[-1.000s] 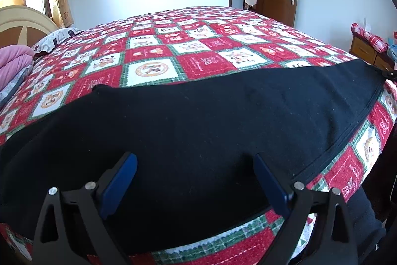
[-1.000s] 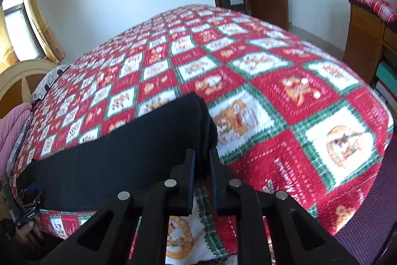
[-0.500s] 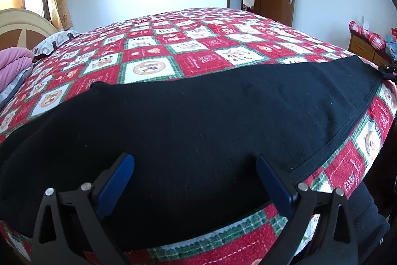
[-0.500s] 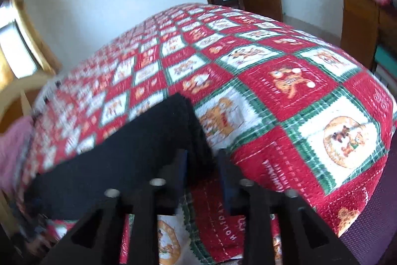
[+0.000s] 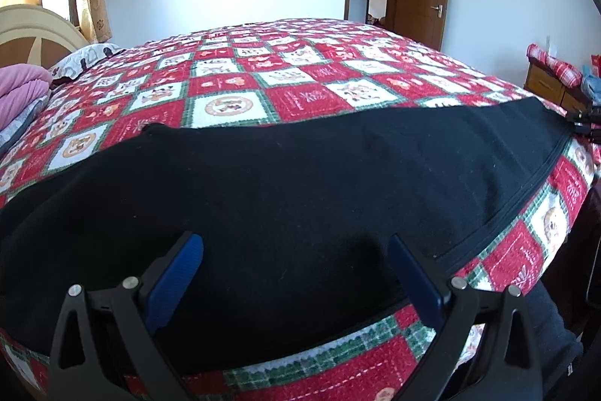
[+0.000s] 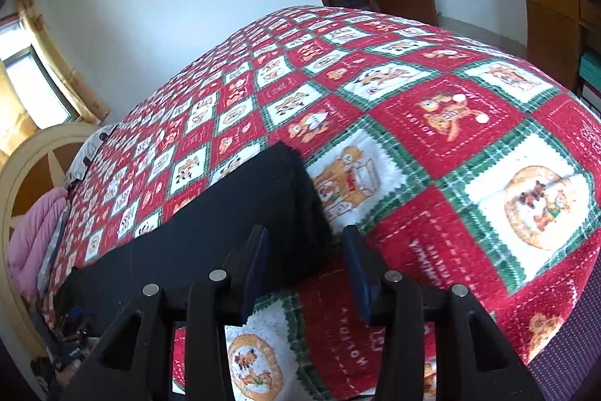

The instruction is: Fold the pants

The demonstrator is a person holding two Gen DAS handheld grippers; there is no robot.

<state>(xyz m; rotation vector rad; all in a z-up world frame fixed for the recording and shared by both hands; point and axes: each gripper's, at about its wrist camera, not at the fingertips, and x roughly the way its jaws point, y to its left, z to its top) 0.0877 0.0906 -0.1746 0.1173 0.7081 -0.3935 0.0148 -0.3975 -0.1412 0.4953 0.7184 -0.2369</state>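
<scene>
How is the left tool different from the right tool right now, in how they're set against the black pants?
The left tool is spread wide over the broad middle of the black pants; the right tool has a narrower gap. The left tool sits over flat fabric, while the right tool straddles the pants' narrow end corner near the quilt. Both are open, with blue pads.

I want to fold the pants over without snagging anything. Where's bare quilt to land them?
Free: the quilt beyond the pants, up to the pillow, and the patch right of the pants' end in the right view. Crowded: the near bed edge, where both open grippers sit.
</scene>
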